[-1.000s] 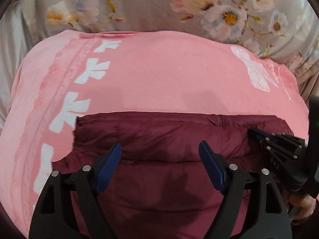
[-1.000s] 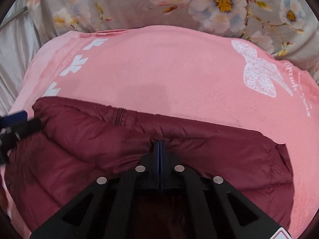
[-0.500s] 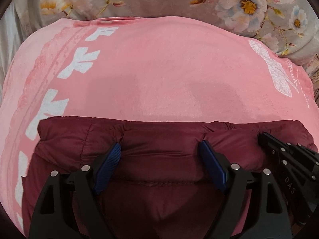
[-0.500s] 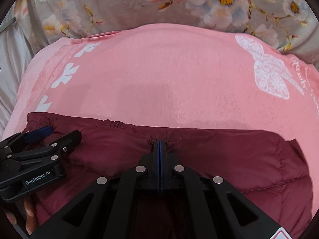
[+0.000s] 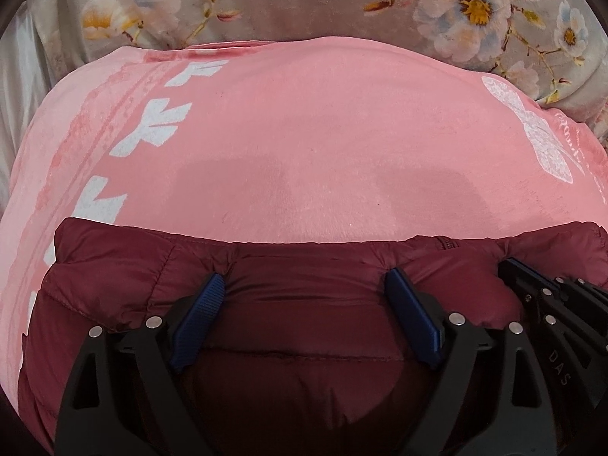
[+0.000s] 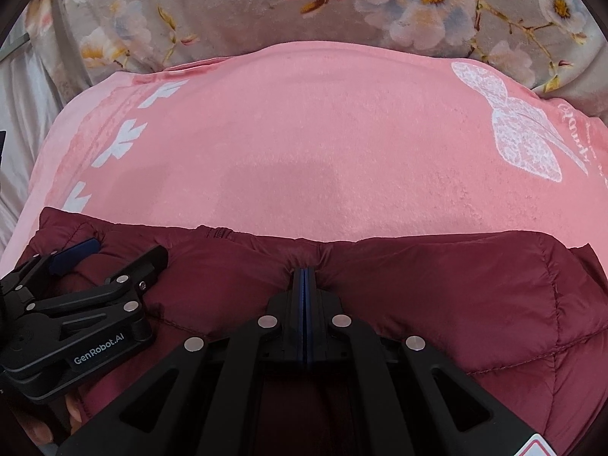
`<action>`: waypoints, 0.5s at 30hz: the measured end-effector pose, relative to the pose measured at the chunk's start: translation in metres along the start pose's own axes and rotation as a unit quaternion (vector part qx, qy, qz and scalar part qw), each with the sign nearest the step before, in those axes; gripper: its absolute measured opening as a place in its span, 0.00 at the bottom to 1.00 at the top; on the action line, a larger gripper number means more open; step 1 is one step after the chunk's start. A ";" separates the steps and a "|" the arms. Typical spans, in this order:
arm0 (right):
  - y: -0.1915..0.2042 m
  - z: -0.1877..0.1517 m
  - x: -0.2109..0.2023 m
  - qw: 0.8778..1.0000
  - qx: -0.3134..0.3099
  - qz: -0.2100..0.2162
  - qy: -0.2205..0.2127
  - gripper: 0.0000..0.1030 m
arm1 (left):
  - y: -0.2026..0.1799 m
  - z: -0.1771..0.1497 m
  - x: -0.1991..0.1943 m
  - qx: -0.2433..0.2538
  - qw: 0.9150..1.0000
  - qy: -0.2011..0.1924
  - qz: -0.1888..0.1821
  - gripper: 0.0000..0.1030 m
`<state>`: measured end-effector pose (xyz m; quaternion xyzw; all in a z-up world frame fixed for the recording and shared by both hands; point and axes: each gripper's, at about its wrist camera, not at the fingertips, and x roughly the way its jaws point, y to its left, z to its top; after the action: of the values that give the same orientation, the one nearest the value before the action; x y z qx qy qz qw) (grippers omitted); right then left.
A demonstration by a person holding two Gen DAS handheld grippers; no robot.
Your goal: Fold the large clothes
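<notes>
right hand-held gripper (image 6: pixel 306 277) pinching maroon jacket (image 6: pixel 437 296) edge

Each handheld tool is a matte black plastic two-finger gripper: the left gripper (image 5: pixel 304 304) and the right gripper (image 6: pixel 306 285) share triangular cut-out linkage arms joined by round silver rivets. Ribbed blue rubber pads (image 5: pixel 412 315) line the inner faces of the fingers. White lettering reads "GenRobot.AI" on the left tool's side and "DAS" on the right tool's arm. A red-edged warning sticker (image 6: pixel 539 446) sits on the right gripper's base.
</notes>
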<state>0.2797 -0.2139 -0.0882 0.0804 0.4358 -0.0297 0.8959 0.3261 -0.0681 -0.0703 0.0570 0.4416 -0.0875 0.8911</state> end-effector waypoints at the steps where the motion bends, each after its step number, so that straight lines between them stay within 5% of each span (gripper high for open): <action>1: 0.000 0.000 0.000 1.000 0.001 0.001 -0.001 0.00 | 0.000 0.000 0.000 0.001 1.000 0.000 0.001 0.83; 15: -0.002 -0.001 0.001 1.000 0.014 0.016 -0.003 0.00 | -0.003 0.001 0.004 0.003 1.000 -0.002 0.011 0.84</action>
<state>0.2790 -0.2161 -0.0898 0.0995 0.4313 -0.0221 0.8965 0.3282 -0.0715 -0.0730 0.0641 0.4386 -0.0785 0.8929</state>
